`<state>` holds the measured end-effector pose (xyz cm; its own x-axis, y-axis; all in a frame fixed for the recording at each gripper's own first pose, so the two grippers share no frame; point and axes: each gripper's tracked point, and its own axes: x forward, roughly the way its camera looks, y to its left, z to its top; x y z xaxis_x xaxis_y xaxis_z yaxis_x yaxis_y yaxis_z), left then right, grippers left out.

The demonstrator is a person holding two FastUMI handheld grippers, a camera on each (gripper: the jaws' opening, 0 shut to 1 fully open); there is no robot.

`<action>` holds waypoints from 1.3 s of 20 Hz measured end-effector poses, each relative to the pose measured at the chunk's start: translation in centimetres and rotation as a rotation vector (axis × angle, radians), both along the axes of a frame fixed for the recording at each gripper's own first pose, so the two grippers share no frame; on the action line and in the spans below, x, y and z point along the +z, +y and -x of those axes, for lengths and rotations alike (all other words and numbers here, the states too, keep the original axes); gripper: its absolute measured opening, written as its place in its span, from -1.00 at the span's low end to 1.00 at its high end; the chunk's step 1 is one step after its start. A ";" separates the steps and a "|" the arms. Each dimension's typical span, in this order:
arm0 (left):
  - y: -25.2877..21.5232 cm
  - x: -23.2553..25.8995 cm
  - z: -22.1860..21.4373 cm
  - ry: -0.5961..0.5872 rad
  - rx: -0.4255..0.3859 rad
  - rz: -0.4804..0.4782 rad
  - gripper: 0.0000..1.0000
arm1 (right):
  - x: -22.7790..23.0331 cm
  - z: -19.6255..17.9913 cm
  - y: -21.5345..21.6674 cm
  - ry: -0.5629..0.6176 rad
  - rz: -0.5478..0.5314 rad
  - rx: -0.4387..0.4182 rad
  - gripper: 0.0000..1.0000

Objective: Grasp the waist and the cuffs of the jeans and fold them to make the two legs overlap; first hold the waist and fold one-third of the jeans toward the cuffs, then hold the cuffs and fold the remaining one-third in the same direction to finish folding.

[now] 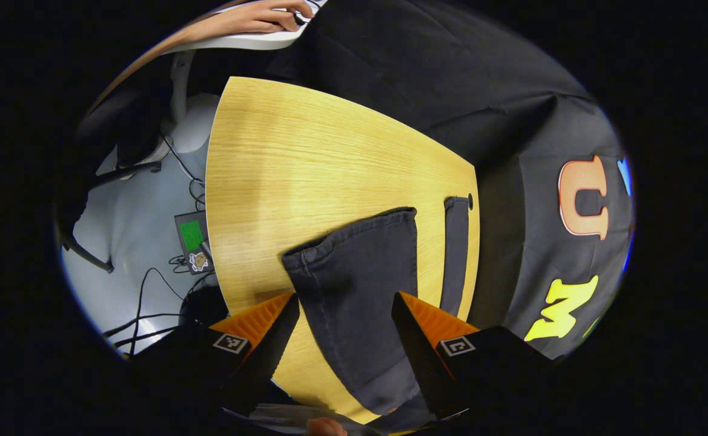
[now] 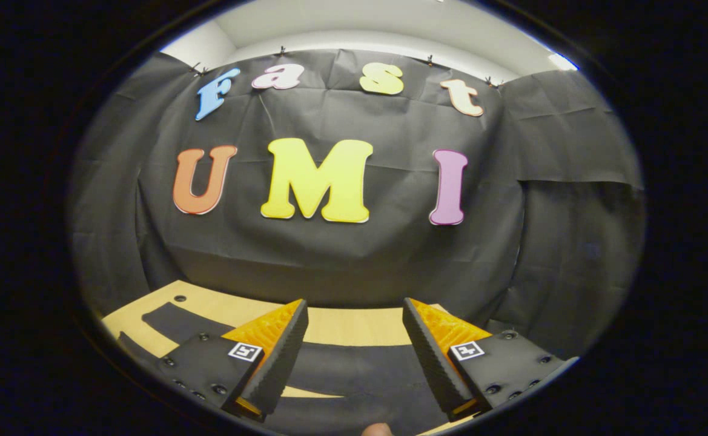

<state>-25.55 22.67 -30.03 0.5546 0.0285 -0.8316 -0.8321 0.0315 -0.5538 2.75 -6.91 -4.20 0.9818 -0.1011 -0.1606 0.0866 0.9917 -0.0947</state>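
Note:
Dark jeans (image 1: 354, 284) lie on the wooden table (image 1: 305, 157). One leg ends in a stitched cuff (image 1: 347, 239) that points away from me. My left gripper (image 1: 345, 298) hovers open above this leg, one finger over each side of the cloth and neither pressing it. In the right gripper view, my right gripper (image 2: 354, 301) is also open, facing the booth wall. A dark band of the jeans (image 2: 354, 369) lies across the table (image 2: 354, 324) below and between its fingers. Nothing is held by either gripper.
A narrow dark strip (image 1: 455, 254) and a small round hole (image 1: 470, 197) sit near the table edge by the black cloth wall. Off the opposite edge, the pale floor holds cables and a small box with a green patch (image 1: 191, 237). A person's hand (image 1: 251, 17) rests on a white surface.

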 end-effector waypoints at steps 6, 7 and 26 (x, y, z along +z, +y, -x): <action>0.4 -0.8 -2.9 0.003 0.009 -0.017 0.98 | -0.8 0.8 -3.7 0.030 -0.034 -0.097 0.87; 0.4 -0.8 -3.2 0.008 -0.003 -0.027 0.98 | -1.0 0.9 -4.4 0.037 -0.039 -0.113 0.87; 0.4 -2.9 -2.6 0.071 -0.042 0.001 -0.90 | -19.0 7.2 -27.1 0.753 -0.588 -0.585 0.96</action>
<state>-22.96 23.07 -32.95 0.4948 0.0058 -0.8690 -0.8672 0.0673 -0.4933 -4.44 -34.03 -23.19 0.4401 -0.2284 -0.8684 0.6722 0.7250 0.1500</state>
